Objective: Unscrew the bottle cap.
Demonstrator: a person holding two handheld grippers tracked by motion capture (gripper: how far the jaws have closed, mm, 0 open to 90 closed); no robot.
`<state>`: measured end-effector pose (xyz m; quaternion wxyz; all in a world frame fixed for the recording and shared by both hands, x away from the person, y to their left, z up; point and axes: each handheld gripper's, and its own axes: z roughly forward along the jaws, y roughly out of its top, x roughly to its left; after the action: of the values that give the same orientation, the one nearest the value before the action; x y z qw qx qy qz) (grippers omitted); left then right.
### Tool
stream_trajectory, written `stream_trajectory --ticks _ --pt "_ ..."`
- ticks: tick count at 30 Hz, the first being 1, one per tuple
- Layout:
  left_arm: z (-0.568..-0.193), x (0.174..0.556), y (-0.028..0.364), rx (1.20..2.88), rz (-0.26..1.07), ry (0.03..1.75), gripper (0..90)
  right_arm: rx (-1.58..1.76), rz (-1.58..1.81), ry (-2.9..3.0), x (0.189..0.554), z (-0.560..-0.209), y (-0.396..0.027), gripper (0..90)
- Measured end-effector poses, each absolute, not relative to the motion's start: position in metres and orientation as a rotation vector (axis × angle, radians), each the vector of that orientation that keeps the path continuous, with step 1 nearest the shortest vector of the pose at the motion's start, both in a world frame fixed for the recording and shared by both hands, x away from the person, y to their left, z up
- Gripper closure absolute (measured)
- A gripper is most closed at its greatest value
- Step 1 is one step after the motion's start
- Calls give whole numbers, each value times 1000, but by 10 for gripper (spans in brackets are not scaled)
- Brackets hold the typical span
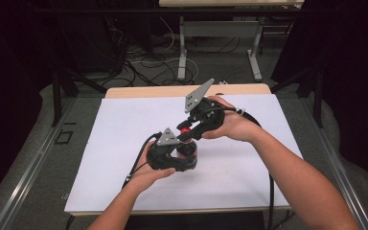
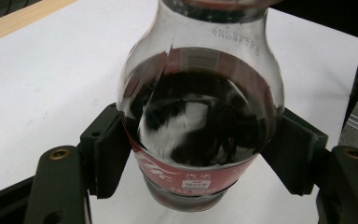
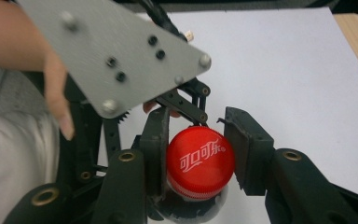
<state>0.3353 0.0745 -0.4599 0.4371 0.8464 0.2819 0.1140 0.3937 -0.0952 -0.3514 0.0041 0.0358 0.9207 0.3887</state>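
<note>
left gripper view: ribbed black fingers (image 2: 107, 154) clamp the rounded glossy bottle (image 2: 200, 112); right gripper (image 3: 198, 156) pinches its red ridged cap (image 3: 200, 161).

A lab — loose floor cables (image 1: 143, 62), dark curtains (image 1: 9, 57), white-topped table (image 1: 124, 124).

readable marks i can make out from my station

on the red cap (image 3: 200, 161) i read white chinese script, 可口可乐, with a small registered mark; on the bottle (image 2: 200, 116) the red label (image 2: 186, 176) carries white characters 汽水 and a partly legible "300", while a faint printed code near the neck is mirrored and too blurred for me to read
</note>
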Motion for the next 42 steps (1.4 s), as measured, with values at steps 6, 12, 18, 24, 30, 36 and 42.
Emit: stream_trajectory --ticks 6,12,18,24,30,36,42 --pt "-460 336 74 2101 278 739 302 203 1204 2841 392 -348 -100 614" --pt "-463 343 81 2104 310 754 301 247 1193 2815 390 -353 -102 613" --pt "-465 348 87 2073 308 805 301 292 1173 2805 390 -360 -107 613" --pt "-467 354 93 2054 326 845 301 345 1153 2790 386 -371 -115 612" --pt "-464 361 93 2054 347 853 301 422 1155 2765 380 -385 -124 612" --pt "-460 368 86 2026 356 863 301 545 1136 2736 377 -405 -135 612" --pt "-458 379 76 2018 368 871 301 638 1161 2718 376 -424 -145 612"
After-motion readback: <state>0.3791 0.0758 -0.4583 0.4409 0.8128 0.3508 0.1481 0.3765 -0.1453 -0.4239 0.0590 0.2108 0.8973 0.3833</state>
